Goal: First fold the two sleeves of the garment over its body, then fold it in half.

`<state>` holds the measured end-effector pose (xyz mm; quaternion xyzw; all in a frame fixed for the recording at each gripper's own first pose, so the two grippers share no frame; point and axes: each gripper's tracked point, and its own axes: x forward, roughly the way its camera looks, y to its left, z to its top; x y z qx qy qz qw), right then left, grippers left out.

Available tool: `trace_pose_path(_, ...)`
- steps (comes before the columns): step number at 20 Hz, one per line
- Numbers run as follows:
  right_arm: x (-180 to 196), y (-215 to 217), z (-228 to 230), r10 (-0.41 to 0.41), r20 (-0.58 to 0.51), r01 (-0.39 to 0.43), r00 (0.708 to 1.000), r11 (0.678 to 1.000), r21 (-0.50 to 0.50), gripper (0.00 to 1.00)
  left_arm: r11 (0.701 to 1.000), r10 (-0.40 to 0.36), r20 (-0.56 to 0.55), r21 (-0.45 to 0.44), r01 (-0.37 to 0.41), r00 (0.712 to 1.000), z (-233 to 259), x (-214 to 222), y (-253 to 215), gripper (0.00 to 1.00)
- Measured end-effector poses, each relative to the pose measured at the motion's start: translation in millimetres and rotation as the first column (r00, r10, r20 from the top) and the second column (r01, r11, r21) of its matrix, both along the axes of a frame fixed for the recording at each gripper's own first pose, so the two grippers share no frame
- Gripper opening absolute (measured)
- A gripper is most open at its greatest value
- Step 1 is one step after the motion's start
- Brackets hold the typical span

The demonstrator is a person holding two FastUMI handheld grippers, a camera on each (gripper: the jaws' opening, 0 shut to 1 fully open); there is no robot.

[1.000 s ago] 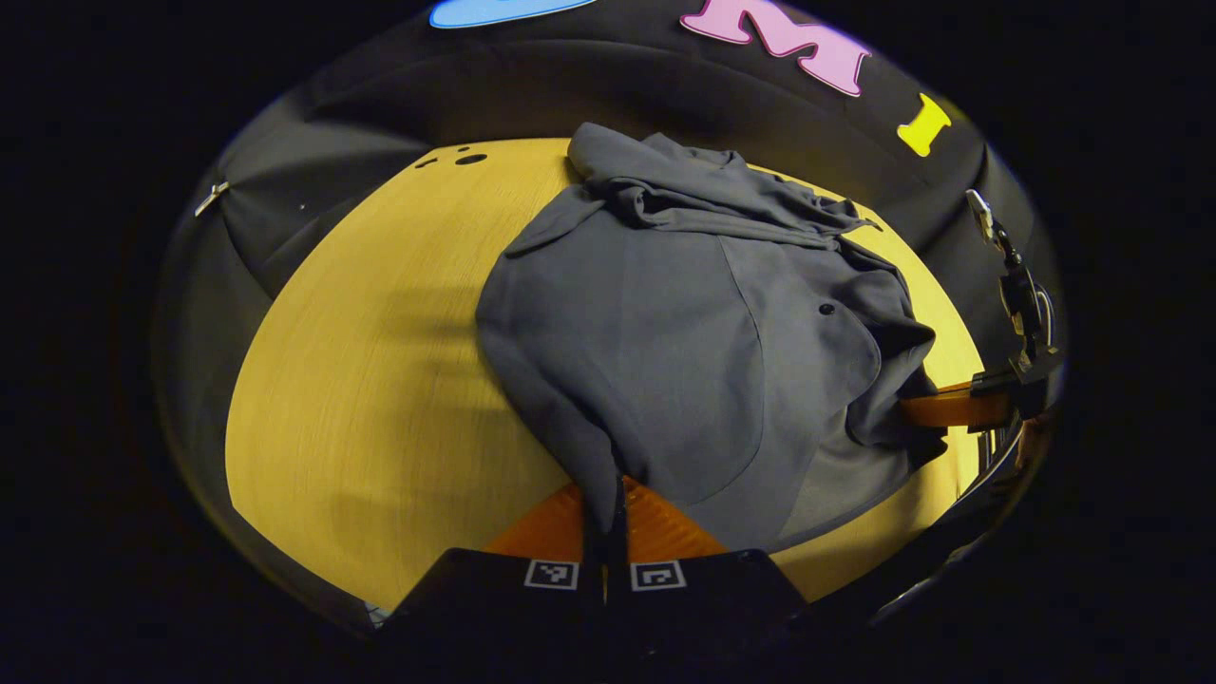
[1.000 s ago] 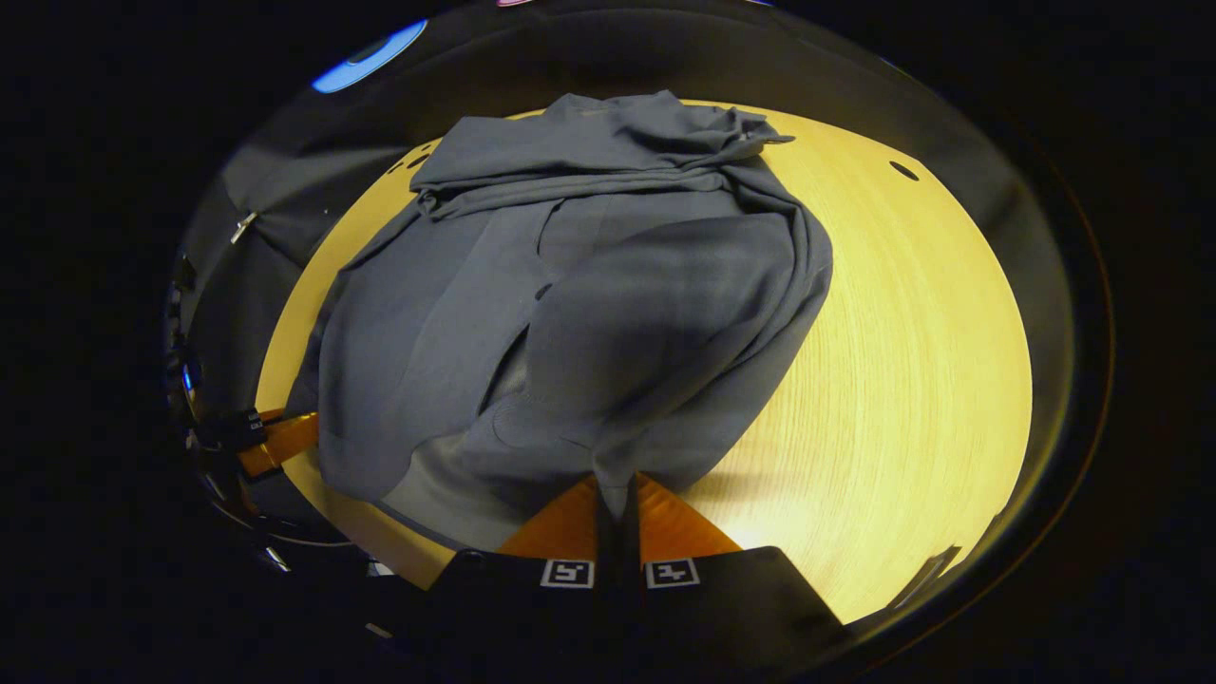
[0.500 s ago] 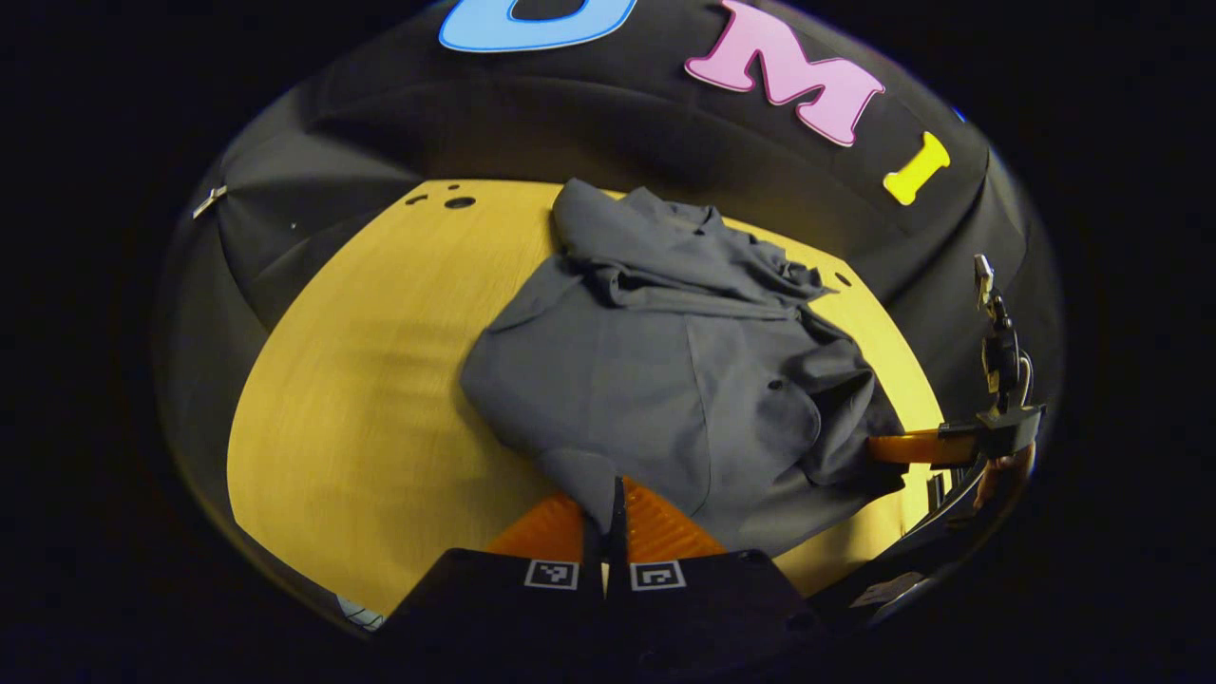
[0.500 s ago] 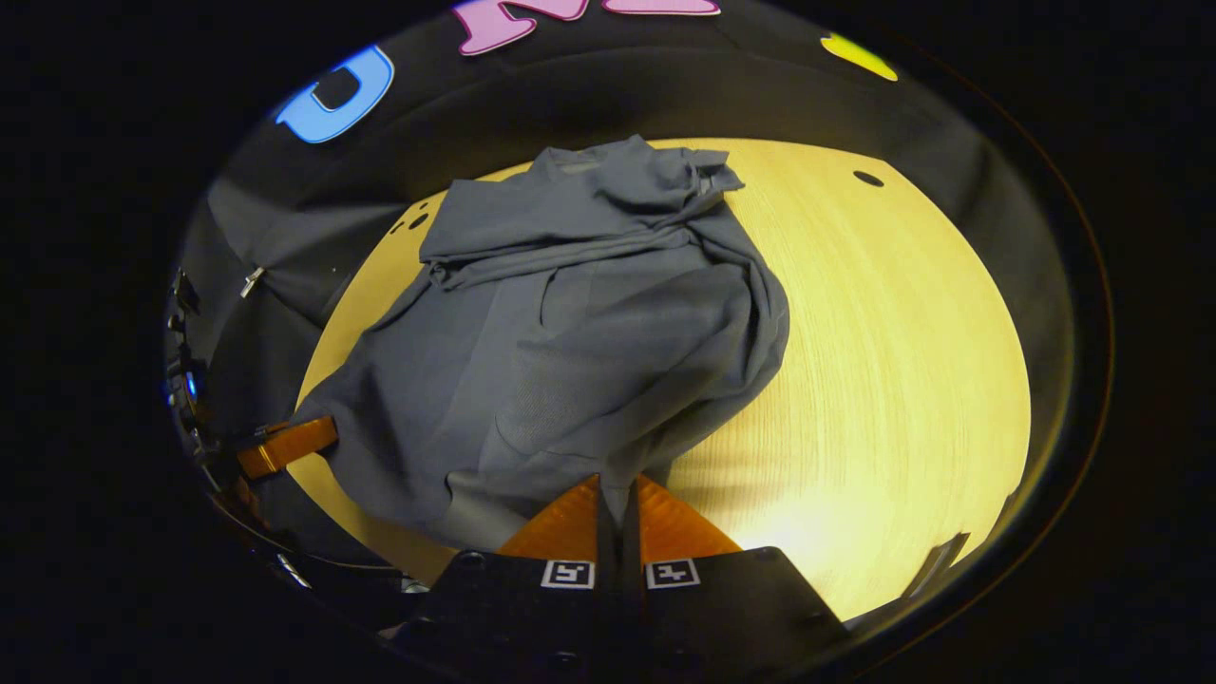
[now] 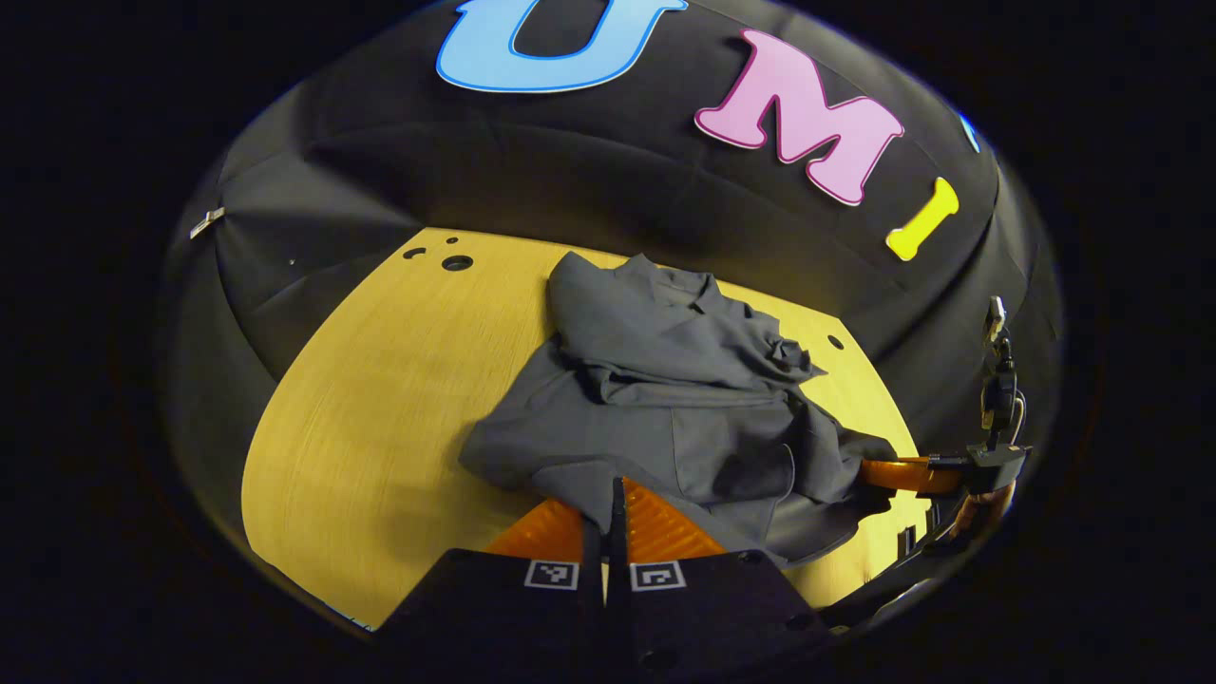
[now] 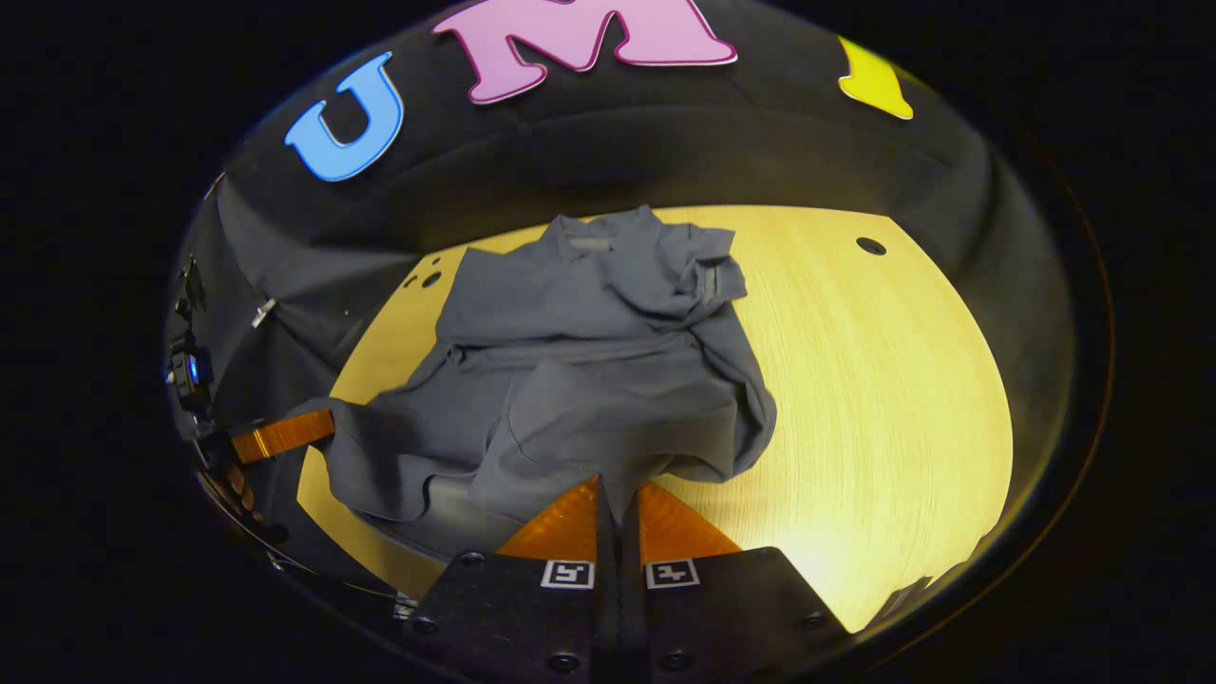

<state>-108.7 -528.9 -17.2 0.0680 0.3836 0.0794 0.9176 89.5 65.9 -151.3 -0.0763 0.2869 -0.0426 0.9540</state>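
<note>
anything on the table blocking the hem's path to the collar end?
Nothing visible. Both tools, left and right, are shut on the garment at its near hem; only bunched sleeve cloth lies near the collar, with bare table beside it.

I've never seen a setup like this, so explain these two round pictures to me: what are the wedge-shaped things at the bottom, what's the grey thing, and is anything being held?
Each picture comes from a fisheye camera riding on a hand-held gripper that a person carries, one in each hand. The wedges at the bottom are that gripper's own two fingers. In the left gripper view, the left hand-held gripper is closed on the near edge of a grey cloth garment. In the right gripper view, the right hand-held gripper pinches the same edge farther along. The garment lies on a yellow wooden table, its near edge raised by both grippers.
</note>
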Motion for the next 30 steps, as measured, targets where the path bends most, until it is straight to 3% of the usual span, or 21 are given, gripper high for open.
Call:
trace_pose_path(13,97,-17,51,0.025,0.139,-0.034,0.990,0.998,0.060,0.05,0.997,0.060,0.140,0.047,-0.068,0.988,68,85,-14,0.06)
trace_pose_path(20,169,-18,84,0.056,0.246,-0.072,0.968,0.996,0.055,0.05,0.995,0.090,0.245,0.011,-0.095,0.965,126,161,-24,0.05)
trace_pose_path(30,261,-21,87,-0.012,0.325,-0.008,0.946,0.998,0.059,0.05,0.998,0.055,0.291,0.021,-0.064,0.955,133,274,-17,0.05)
